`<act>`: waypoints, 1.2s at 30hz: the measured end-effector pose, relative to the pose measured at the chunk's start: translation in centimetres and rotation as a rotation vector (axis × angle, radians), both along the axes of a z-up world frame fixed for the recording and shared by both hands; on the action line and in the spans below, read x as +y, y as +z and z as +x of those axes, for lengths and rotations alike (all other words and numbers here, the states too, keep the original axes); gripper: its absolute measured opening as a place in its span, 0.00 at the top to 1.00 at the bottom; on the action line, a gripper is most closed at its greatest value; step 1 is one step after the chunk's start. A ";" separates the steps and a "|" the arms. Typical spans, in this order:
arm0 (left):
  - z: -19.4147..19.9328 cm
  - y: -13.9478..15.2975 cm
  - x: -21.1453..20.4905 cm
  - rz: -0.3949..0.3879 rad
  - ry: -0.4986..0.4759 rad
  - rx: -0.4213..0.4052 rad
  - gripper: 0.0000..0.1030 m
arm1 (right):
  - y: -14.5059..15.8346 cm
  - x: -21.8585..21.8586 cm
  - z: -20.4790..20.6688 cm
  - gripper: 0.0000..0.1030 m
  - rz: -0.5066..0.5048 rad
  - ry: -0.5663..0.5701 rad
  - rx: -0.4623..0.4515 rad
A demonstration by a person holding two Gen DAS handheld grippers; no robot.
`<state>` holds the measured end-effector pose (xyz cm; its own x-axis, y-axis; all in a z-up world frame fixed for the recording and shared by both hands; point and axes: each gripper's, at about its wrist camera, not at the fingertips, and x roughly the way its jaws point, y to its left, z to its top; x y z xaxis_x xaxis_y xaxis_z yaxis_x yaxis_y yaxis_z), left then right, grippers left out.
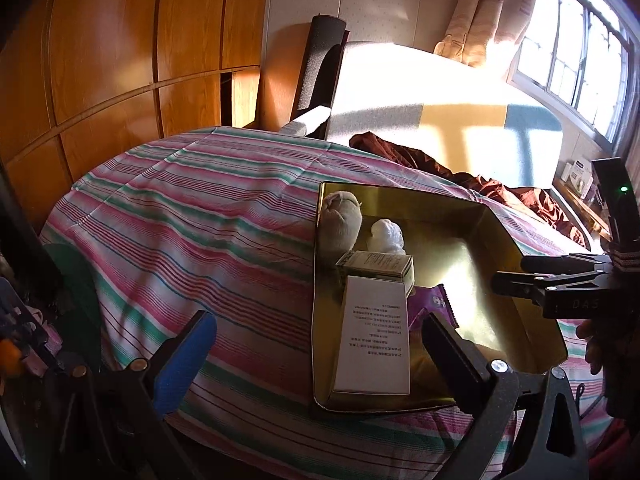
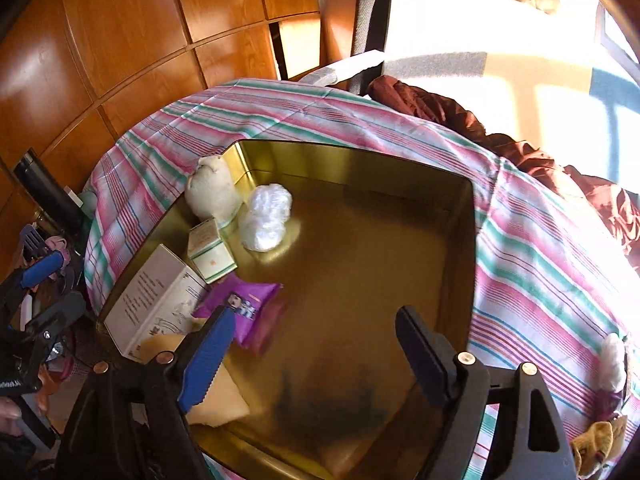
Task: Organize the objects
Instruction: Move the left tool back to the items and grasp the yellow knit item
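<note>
the gold tin (image 2: 460,216) sits on the striped bed (image 2: 540,248) and already holds a cloth pouch (image 2: 212,194), a white wad (image 2: 267,216), two boxes and a purple packet (image 2: 250,306) along its left side. right tongs (image 2: 316,356) hang apart and empty above it, left tongs (image 1: 320,344) apart too. a few bits near the bed's right edge look left to gather

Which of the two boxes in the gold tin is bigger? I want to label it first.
The long white box, printed with black text, nearest the grippers. The small green-trimmed box beyond it, beside the white pouch, is shorter.
</note>
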<state>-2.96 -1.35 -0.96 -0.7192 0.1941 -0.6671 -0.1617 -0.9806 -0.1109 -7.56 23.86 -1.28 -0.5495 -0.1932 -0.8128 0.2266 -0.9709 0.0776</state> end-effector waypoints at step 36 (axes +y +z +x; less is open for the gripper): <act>5.2 2.8 25.2 -0.077 -0.621 0.073 0.00 | -1.0 35.6 17.7 0.04 -0.275 -1.193 0.072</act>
